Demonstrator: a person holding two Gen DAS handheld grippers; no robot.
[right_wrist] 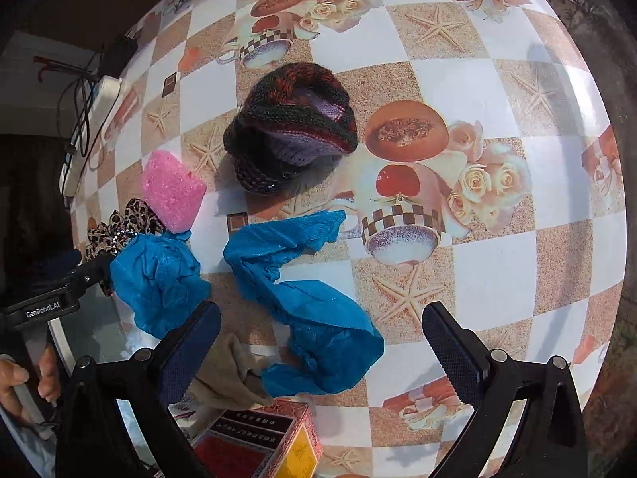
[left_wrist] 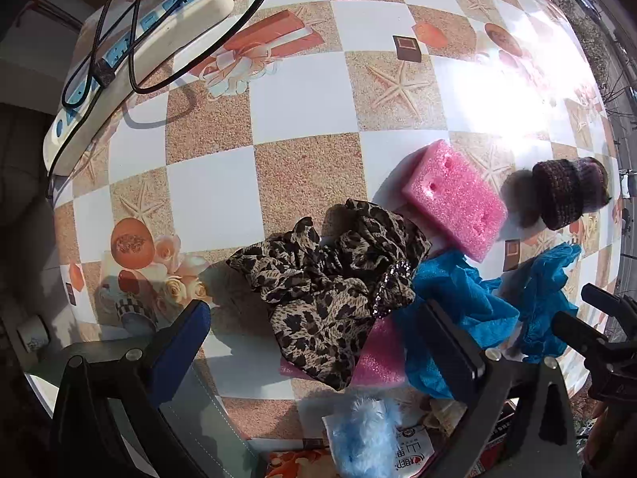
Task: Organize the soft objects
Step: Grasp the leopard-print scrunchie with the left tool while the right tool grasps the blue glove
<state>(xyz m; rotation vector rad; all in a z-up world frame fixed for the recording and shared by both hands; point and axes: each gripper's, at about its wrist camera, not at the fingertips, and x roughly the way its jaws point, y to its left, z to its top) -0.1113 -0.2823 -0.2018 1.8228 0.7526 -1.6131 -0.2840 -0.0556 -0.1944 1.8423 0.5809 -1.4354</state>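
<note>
Soft objects crowd the checkered tablecloth (left_wrist: 302, 127): a leopard-print scarf (left_wrist: 334, 286) at lower centre of the left wrist view, a pink foam block (left_wrist: 452, 199) just right of it, a knitted hat (right_wrist: 292, 127) at upper centre of the right wrist view, and crumpled blue cloth (right_wrist: 310, 302) below it. Left gripper (left_wrist: 314, 342) and right gripper (right_wrist: 322, 342) both stand apart, holding nothing. A power strip (left_wrist: 139, 51) lies upper left.

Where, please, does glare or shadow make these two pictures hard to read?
Left wrist view: sun glare washes out the tablecloth at upper right, behind the knitted hat; the pink sponge stays clear. Right wrist view: even light, no blown patch; the hat throws a short shadow; fisheye bends the checks.
</note>
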